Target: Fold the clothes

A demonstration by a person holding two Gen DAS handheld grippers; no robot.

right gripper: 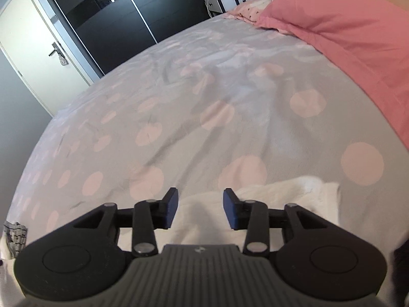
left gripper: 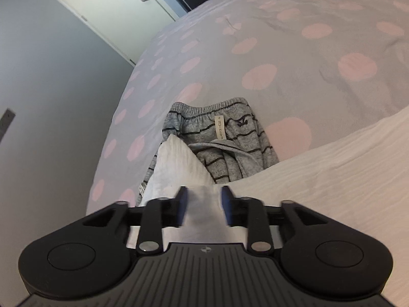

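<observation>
A white garment [left gripper: 319, 163] lies spread on the bed in the left wrist view. One corner of it [left gripper: 179, 163] rises between my left gripper's [left gripper: 204, 204] blue pads, which stand a little apart around the cloth; whether they clamp it is unclear. Grey black-striped trousers [left gripper: 225, 138] lie folded just beyond it. In the right wrist view my right gripper [right gripper: 200, 208] is open over the white garment's edge [right gripper: 281, 192], holding nothing.
The bed has a grey cover with pink dots [right gripper: 204, 102]. A pink pillow [right gripper: 345, 25] lies at the head. A white door [right gripper: 30, 46] and a dark wardrobe [right gripper: 115, 20] stand beyond the bed's far side. The striped trousers show at far left [right gripper: 15, 235].
</observation>
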